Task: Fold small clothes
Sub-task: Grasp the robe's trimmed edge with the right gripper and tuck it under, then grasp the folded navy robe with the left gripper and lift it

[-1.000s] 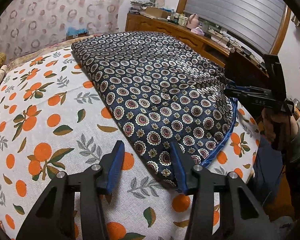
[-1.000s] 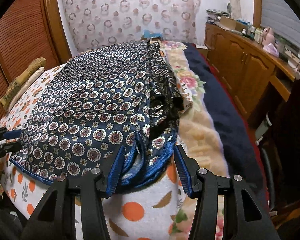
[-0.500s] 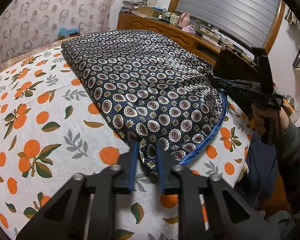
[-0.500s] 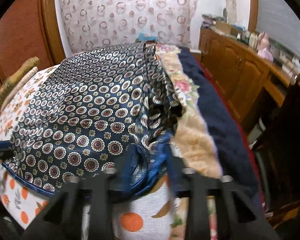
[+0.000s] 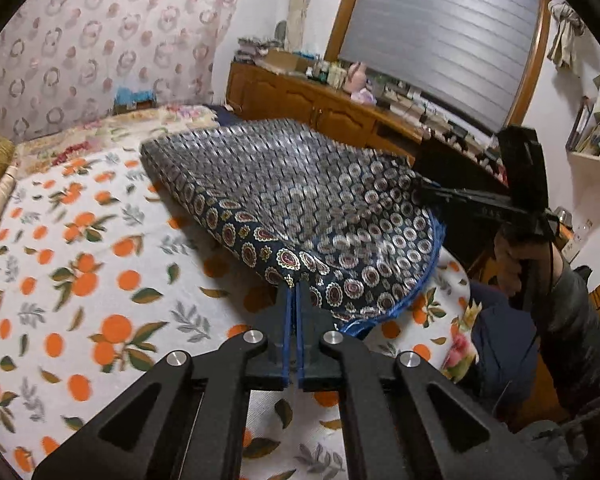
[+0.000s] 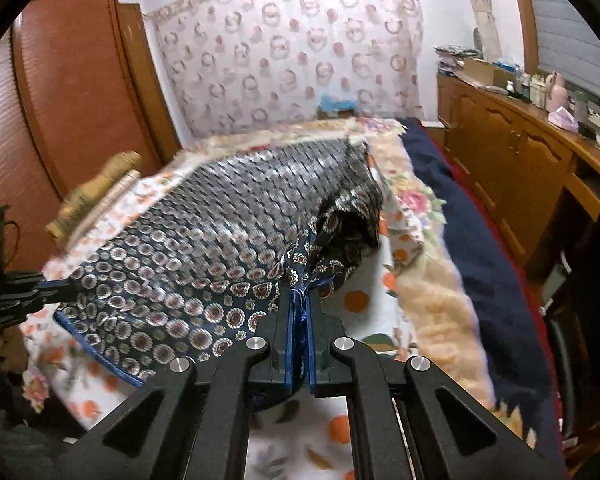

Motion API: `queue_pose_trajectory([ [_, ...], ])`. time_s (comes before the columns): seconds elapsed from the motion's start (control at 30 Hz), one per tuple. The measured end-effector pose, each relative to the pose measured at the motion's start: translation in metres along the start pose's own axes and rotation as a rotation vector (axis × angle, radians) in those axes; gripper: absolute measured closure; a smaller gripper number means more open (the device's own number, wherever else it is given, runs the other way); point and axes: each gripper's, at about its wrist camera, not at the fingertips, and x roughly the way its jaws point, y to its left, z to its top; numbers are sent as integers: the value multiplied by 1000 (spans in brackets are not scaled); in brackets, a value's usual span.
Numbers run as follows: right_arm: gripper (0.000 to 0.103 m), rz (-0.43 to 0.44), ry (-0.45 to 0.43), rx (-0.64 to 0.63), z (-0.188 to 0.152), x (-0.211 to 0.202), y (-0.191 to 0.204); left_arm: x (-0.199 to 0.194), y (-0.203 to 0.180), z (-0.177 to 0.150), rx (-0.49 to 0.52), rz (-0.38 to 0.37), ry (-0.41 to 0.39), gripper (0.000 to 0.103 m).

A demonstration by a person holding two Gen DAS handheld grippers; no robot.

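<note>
Orange-print bedspread [image 5: 80, 240] carries soft, slippery patterned garment [image 5: 300, 200]; left gripper [image 5: 294, 296] and right gripper [image 6: 299, 300] clamp its near-edge corners.

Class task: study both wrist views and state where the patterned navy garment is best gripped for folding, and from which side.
Grip the patterned navy garment at its two near corners along the blue-piped hem, coming in from the bed's near edge. That hem faces the holder, and the left gripper and right gripper pinch there.

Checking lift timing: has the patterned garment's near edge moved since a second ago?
Yes. The patterned garment has risen off the orange-print sheet, pinched by left gripper and right gripper.
</note>
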Motion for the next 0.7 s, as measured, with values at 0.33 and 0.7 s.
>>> queue_pose_trajectory([
  [0.33,98,64,-52,-3,-17,-33,6,-32,6,3,-3,26,-75,100],
  [0.7,99,47,-159,-5,22,-5,-4,-13,37,58,-30,72,-138,101],
])
